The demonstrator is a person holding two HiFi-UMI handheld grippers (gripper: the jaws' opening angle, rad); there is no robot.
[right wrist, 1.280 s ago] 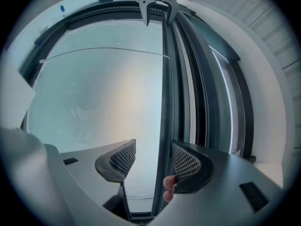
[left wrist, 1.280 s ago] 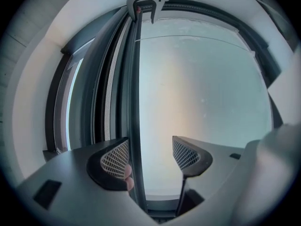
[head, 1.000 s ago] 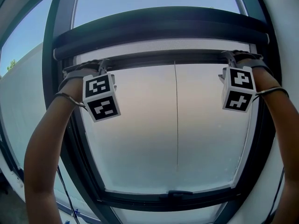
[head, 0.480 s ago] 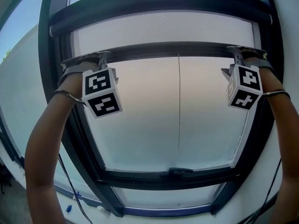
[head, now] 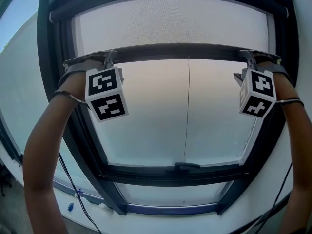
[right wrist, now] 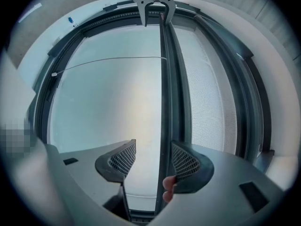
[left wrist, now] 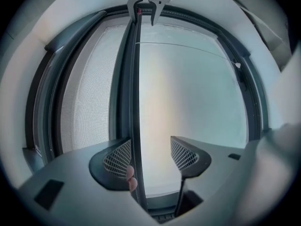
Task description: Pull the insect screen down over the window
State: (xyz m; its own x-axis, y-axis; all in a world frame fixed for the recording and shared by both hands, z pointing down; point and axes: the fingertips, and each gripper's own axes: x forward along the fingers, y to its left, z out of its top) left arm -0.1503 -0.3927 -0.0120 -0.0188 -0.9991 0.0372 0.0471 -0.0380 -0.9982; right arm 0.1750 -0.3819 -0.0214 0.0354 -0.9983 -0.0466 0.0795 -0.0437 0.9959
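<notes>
1. While the insect screen (head: pixel 170 21) covers only the top of the window (head: pixel 146 121), most of the pull is left to be done (well over half, it is judged).
2. Its bar (head: pixel 180 51) is hooked, not clamped, between the parted jaws of the left gripper (left wrist: pixel 150 153), which have just been closing slightly, and of the right gripper (right wrist: pixel 151 157).

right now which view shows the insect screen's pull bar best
Head view: the whole pull bar shows end to end, level, with the mesh above it. The left gripper view and right gripper view each look along the bar, so it runs away foreshortened.
</notes>
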